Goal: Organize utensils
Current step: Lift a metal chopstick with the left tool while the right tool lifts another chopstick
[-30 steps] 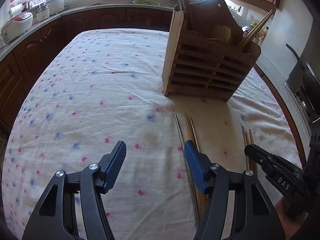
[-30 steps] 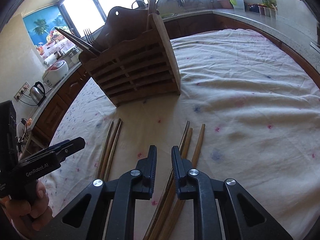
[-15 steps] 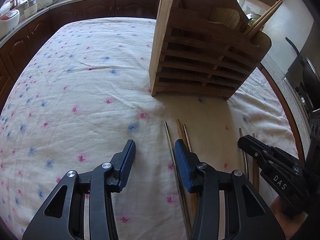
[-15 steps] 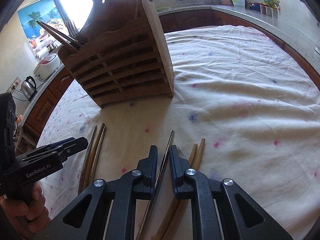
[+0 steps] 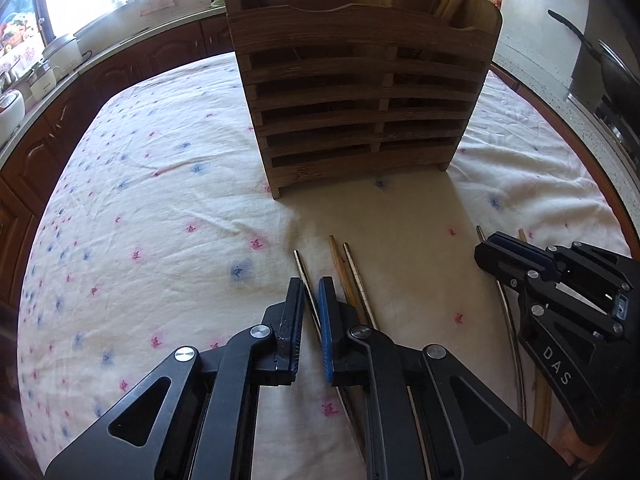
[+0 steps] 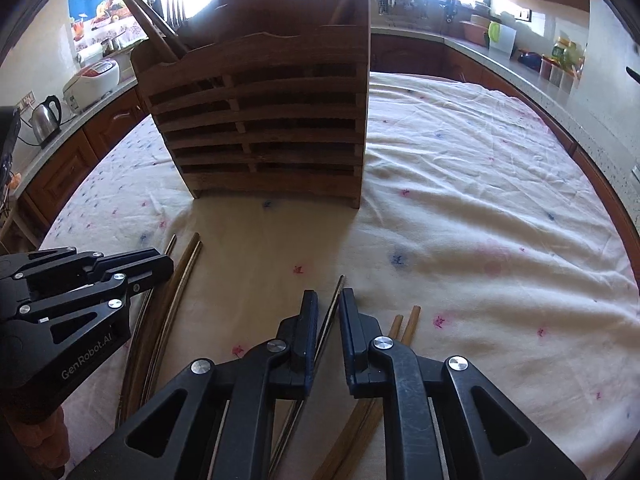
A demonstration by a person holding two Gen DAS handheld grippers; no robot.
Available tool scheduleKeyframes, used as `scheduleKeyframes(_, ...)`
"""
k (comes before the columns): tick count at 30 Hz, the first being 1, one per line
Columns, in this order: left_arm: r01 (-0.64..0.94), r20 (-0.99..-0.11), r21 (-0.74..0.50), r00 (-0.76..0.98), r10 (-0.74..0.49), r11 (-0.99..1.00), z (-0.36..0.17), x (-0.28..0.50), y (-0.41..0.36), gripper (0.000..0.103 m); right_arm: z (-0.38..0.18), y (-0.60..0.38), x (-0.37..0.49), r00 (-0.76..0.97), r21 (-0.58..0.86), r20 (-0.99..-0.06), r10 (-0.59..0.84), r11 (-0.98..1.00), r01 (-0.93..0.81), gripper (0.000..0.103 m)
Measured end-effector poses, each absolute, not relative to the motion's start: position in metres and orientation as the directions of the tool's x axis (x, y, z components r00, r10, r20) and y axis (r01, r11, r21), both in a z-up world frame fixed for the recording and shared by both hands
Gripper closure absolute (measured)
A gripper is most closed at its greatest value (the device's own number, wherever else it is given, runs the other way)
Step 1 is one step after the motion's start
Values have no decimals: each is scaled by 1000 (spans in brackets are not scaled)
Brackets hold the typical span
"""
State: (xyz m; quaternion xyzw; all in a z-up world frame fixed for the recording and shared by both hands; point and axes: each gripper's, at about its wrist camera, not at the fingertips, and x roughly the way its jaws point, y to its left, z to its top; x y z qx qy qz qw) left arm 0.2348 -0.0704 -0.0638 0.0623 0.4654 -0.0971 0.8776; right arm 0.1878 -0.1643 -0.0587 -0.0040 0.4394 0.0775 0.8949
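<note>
A slatted wooden utensil holder (image 5: pixel 360 96) stands on the flowered tablecloth, also in the right wrist view (image 6: pixel 260 120), with chopsticks and utensils in it. My left gripper (image 5: pixel 310 292) is nearly shut around a metal chopstick (image 5: pixel 301 270) lying on the cloth; a wooden chopstick (image 5: pixel 340 264) and another metal one (image 5: pixel 354 266) lie just right of it. My right gripper (image 6: pixel 328 304) is nearly shut around a dark metal chopstick (image 6: pixel 336 292); two wooden chopsticks (image 6: pixel 406 322) lie to its right.
The tablecloth (image 5: pixel 160 220) covers the whole table. Kitchen counters ring it, with a kettle (image 6: pixel 46 118) and rice cooker (image 6: pixel 94 80) at left. The other gripper shows in each view: right one (image 5: pixel 552 280), left one (image 6: pixel 80 280).
Both grippers moved forward and down toward the holder. The left jaws closed from wide open onto a metal chopstick. The right jaws came around the dark chopstick.
</note>
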Motion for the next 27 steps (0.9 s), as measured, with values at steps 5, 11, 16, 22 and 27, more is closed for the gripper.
scheduleKeyframes(5, 203, -821, -72, 544, -174, 977, -56, 229, -52, 99, -57, -178, 184, 594, 164, -779, 202, 979, -119, 97)
scheduleKeyframes(11, 201, -774, -164, 581, -252, 966, -27, 210, -26, 99, -38, -188, 168, 617, 280, -731, 291, 953, -117, 98)
scheduleKeyframes(16, 211, -714, -252, 618, -329, 944, 3, 192, -6, 99, -11, -193, 152, 653, 336, -674, 344, 931, -143, 99)
scheduleKeyframes(22, 227, -650, -305, 660, -376, 925, 34, 167, 11, 99, 25, -198, 132, 710, 362, -600, 369, 916, -171, 99)
scheduleKeyframes(27, 246, -599, -312, 699, -391, 918, 59, 153, 15, 99, 52, -203, 118, 752, 372, -538, 381, 908, -193, 99)
